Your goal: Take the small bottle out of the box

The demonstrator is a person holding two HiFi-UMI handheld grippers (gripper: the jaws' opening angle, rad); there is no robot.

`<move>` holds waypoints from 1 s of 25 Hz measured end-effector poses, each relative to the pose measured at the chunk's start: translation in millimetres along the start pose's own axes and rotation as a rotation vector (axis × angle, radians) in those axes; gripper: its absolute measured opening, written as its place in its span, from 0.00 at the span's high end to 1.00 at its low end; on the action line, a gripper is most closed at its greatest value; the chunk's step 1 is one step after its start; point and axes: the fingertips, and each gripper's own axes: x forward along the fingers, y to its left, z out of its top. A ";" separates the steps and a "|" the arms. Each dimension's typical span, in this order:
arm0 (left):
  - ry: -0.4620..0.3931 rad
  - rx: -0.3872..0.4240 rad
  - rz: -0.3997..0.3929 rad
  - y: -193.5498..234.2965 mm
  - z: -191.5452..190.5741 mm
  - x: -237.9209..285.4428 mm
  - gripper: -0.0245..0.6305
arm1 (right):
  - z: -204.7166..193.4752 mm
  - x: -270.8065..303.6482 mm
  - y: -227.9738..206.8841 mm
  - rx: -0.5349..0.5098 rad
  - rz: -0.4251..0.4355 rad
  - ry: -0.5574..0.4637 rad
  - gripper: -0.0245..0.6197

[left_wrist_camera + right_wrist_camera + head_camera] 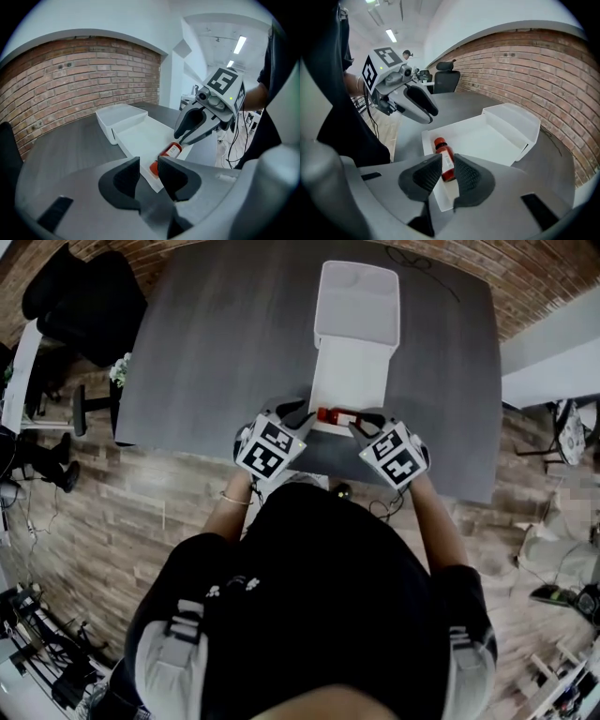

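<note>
Small red white-labelled bottle [443,152] lying sideways at near end of open white plastic box [352,381]; left claw [149,164] wide, empty; right claw [448,159] part-open, nothing gripped, lined up w/ bottle for pickup.

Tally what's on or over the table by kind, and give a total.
small bottle: 1
box: 1
gripper: 2 (left gripper, right gripper)
Total: 4
</note>
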 end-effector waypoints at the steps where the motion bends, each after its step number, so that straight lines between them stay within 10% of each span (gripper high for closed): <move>1: 0.015 0.017 0.001 0.2 -1.8 2.0 0.78 | -2.1 3.7 -0.1 -0.007 0.008 0.014 0.84; 15: 0.268 0.476 -0.165 -31.1 -3.7 58.5 0.78 | -7.6 15.1 -7.6 0.000 0.036 0.053 0.84; 25: 0.292 0.530 -0.191 -34.0 4.1 81.5 0.78 | -7.1 11.2 -17.8 -0.031 0.044 0.061 0.78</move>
